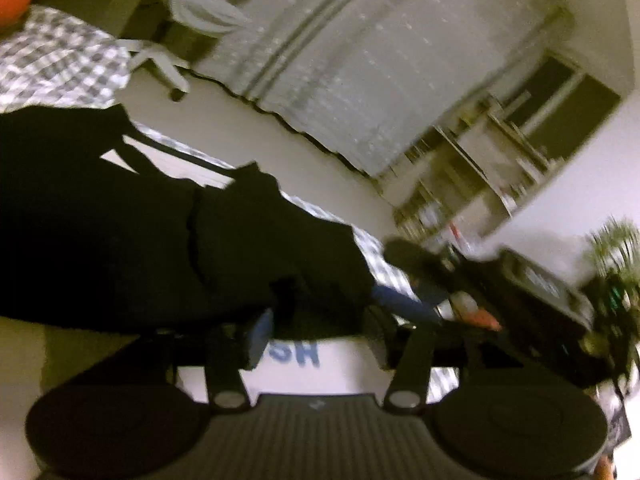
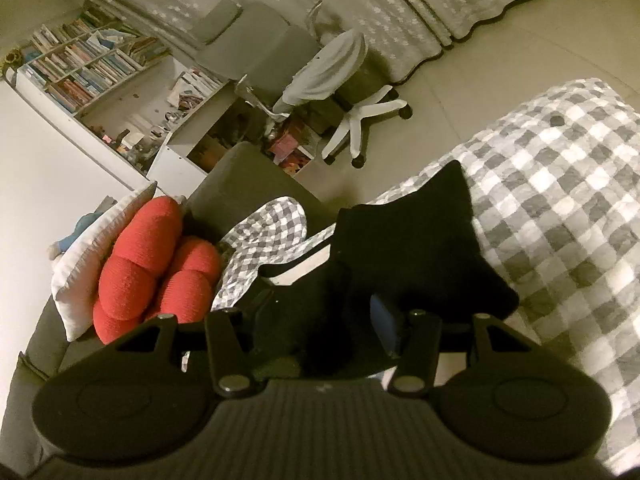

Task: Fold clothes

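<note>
Bed (image 2: 560,220): grey-and-white checked cover, wrinkled, fills right half of right wrist view. Black garment (image 2: 420,248) lies partly on cover, one pointed corner raised. Red knotted cushion (image 2: 148,268) and white pillow (image 2: 84,264) at bed's head end, touching. Floor (image 2: 460,92): pale tiles; office chair (image 2: 360,116) on white wheeled base stands on it, beside curtain hem.

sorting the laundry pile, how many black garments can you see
1. The black garment hangs over the checkered bedspread, held by the right gripper and the left gripper, which may grip it too. More may be hidden beneath it.
</note>
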Motion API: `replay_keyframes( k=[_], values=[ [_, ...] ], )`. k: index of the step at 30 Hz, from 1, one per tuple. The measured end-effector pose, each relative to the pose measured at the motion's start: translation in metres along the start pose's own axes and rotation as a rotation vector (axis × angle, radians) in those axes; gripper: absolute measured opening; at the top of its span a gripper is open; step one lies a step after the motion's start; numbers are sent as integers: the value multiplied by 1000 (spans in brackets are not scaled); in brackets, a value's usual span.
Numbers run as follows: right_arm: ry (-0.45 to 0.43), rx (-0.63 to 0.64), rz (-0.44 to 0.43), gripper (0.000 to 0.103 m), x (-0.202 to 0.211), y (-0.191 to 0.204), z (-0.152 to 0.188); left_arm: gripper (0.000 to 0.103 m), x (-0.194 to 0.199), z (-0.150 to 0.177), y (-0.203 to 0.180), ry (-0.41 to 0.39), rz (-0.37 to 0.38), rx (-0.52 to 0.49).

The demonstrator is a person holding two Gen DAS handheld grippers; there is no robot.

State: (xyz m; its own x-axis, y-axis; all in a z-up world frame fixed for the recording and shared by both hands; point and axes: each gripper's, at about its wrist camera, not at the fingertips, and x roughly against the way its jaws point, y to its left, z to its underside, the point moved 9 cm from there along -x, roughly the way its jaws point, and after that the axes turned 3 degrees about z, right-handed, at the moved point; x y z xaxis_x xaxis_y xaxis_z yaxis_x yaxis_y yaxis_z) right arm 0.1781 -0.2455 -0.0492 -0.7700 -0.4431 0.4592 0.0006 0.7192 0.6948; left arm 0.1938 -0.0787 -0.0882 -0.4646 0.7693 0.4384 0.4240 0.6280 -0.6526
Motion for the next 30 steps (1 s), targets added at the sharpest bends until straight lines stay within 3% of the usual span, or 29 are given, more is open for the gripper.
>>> replay_keyframes(
  k=[5, 11, 17, 25, 30],
  values=[
    [1, 12, -21, 56, -8, 11, 3, 60, 30, -7, 6, -45, -37, -11],
    [7, 89, -26, 55, -19, 29, 12, 58, 80, -28, 41, -229, -173, 95],
    [2, 239, 1, 55, -32, 52, 25, 57, 108, -37, 65, -330, -305, 124],
    [5, 639, 65, 55, -53, 85, 61, 48, 147, -48, 95, -457, -485, 154],
    [16, 963, 199, 55, -71, 85, 95, 43, 161, -49, 108, -500, -537, 185]
  ],
)
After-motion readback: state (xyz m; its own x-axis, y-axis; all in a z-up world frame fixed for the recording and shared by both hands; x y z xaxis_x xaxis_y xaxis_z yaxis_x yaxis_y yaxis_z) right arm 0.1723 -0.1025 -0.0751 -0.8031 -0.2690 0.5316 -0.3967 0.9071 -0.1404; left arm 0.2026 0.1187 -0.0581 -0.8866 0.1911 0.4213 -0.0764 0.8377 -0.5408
